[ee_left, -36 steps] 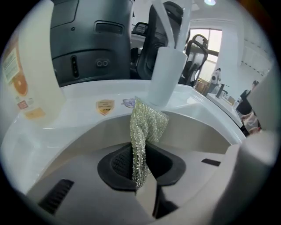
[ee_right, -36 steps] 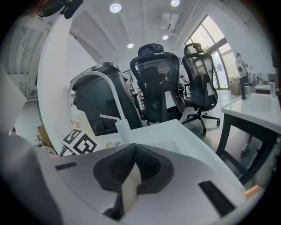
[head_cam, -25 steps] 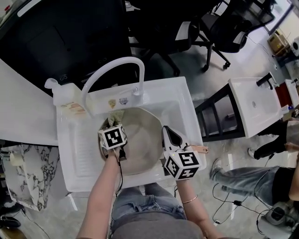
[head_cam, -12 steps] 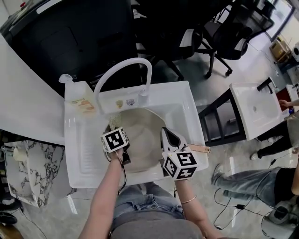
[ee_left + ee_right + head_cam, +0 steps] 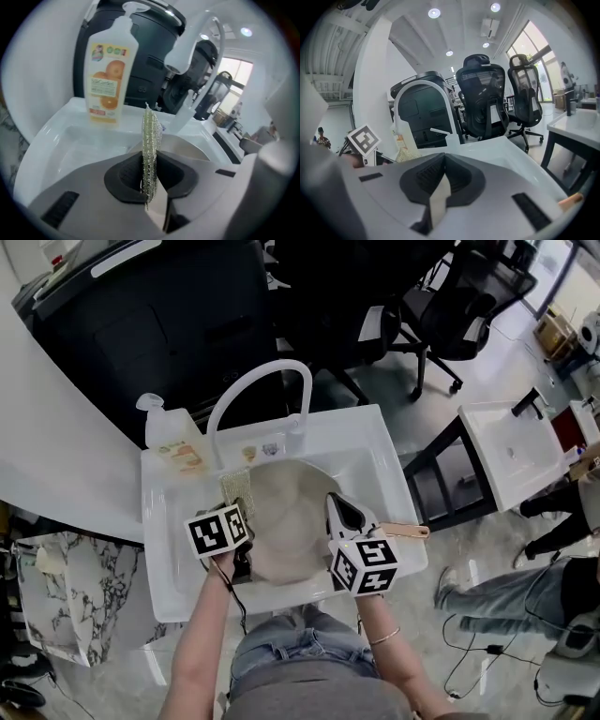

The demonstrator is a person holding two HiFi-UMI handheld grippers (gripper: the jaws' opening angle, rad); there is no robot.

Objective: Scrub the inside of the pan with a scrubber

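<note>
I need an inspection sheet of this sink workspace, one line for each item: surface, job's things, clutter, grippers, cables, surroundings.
Surface: white sink unit with an arched faucet.
Job's things: pan in the basin, wooden handle pointing right; scrubber held upright.
Clutter: soap bottle at the back left corner.
Grippers: left gripper shut on the scrubber at the pan's left rim; right gripper jaws together, nothing between them, near the handle.
Cables: one cable along the left forearm; floor cables at the right.
Surroundings: office chairs, second sink, a person at the right edge.
</note>
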